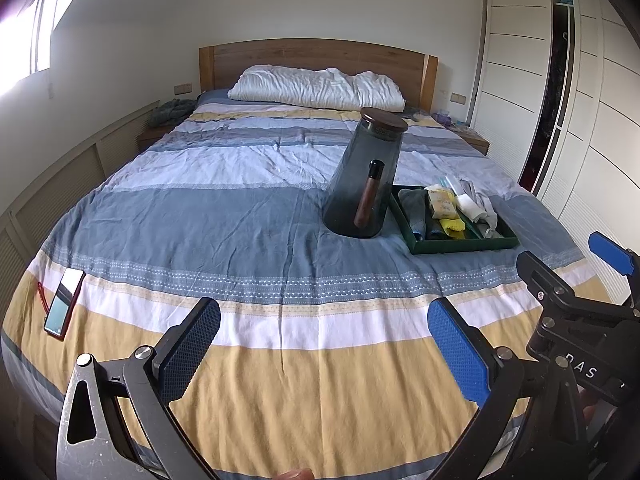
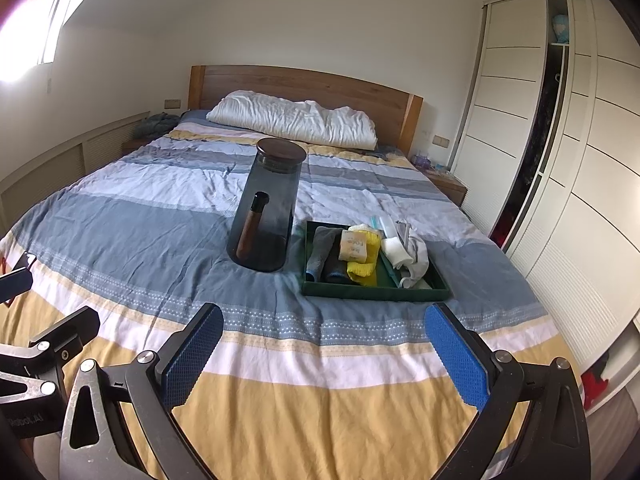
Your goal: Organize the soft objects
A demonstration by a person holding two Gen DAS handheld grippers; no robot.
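From the left wrist camera, the left gripper (image 1: 324, 344) hangs over the foot of the bed (image 1: 240, 216), its jaws spread wide with nothing between them. The right gripper (image 1: 568, 280) shows at the right edge, also spread apart and empty. A dark green tray (image 1: 460, 246) sits on the striped cover toward the bed's right side, about halfway up its length, its long axis running from the foot toward the headboard (image 1: 316, 60). Soft things lie in it side by side, most with their length along that same axis: a grey sock (image 1: 414, 208) at the left, a yellow sock (image 1: 452, 226) in the middle with a small beige packet (image 1: 440, 202) on top, and a white-and-grey sock bundle (image 1: 478, 204) at the right. A tall smoked-glass pitcher (image 1: 366, 180) stands upright just beside the tray's left edge, its wooden handle facing the foot. A phone (image 1: 64, 300) lies near the bed's left edge by the foot. A white pillow (image 1: 316, 88) lies across the head of the bed.

From the right wrist camera, the right gripper (image 2: 324, 352) is released and empty above the foot of the bed. The tray (image 2: 376, 292) lies just ahead of it, the pitcher (image 2: 268, 208) to its left. The left gripper (image 2: 40, 320) is only partly in view at the left edge.
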